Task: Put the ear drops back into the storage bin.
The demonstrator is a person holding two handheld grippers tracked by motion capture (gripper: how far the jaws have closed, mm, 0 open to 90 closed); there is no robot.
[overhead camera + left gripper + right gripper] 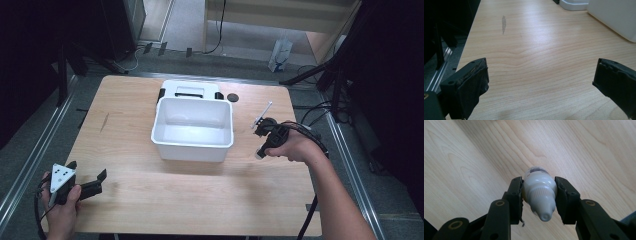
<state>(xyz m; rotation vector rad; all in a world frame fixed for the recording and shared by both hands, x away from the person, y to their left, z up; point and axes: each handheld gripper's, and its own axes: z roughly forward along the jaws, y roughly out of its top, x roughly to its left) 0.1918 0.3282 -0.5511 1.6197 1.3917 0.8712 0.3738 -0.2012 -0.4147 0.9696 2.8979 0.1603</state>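
Note:
My right gripper [539,196] is shut on a small white dropper bottle [539,192], its ribbed cap and nozzle pointing back toward the camera, held above the wood table. From above, that right gripper [262,150] hangs to the right of the white bin [193,145], with the bottle [259,153] as a pale spot under the hand. Down at the table's front left corner, my left gripper [89,174] stands open over bare wood. Its two black pads [475,82] are wide apart in the left gripper view, nothing between them.
A white device [189,90] sits behind the bin, with a small black disc [232,97] to its right. A thin white stick [263,113] lies on the table [200,200] beyond my right hand. A grey smear [503,23] marks the wood ahead of the left gripper.

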